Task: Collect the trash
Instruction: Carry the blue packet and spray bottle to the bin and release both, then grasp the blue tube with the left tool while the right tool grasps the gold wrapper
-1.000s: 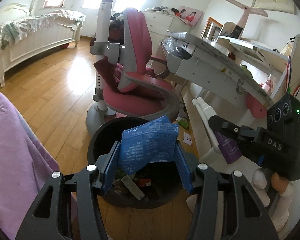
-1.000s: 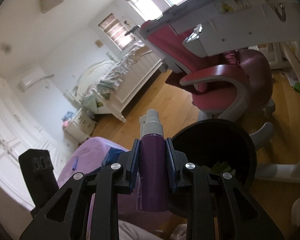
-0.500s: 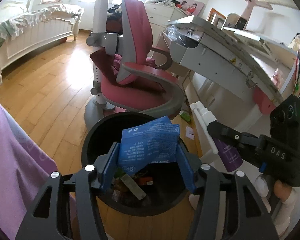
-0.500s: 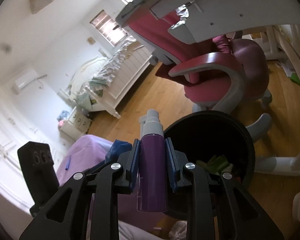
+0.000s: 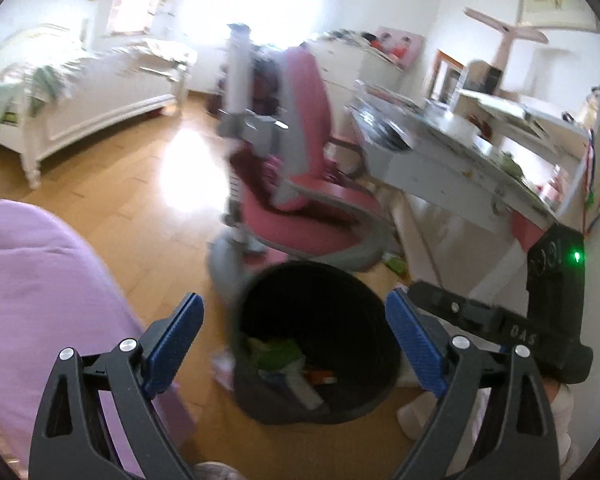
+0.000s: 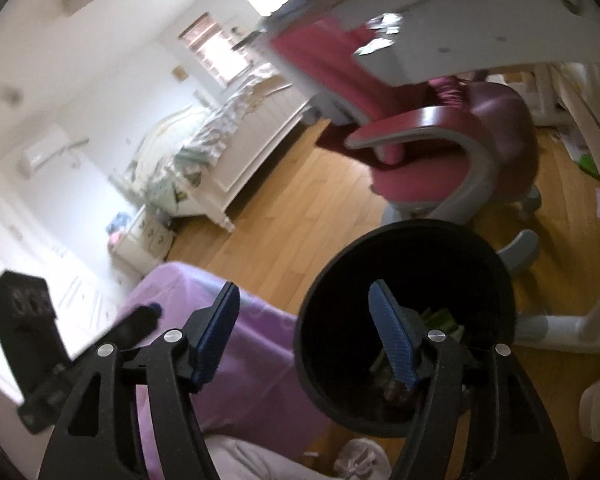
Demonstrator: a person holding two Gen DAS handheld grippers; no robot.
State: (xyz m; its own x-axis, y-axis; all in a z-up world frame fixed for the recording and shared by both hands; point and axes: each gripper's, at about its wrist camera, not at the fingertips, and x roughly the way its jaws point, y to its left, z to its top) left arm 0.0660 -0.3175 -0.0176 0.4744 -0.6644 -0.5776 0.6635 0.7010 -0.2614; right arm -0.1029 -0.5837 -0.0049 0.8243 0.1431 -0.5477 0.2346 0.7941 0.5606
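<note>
A black round trash bin (image 5: 260,384) stands on the wooden floor, with green and mixed litter (image 5: 278,354) inside. My left gripper (image 5: 294,340) is open and empty, hovering above the bin. My right gripper (image 6: 304,336) is also open and empty, with its right finger over the bin (image 6: 324,384). The right gripper's body (image 5: 540,320) shows at the right of the left wrist view. The blue packet and the purple spray bottle are not clearly visible.
A pink desk chair (image 5: 300,200) stands just behind the bin. A white desk (image 5: 460,168) is to the right. A purple bedcover (image 5: 40,300) lies at the left. A white bed (image 5: 80,96) stands across the room.
Both grippers have opened. The blue packet has left the left gripper and the purple bottle has left the right one. Both views have shifted and blurred.
</note>
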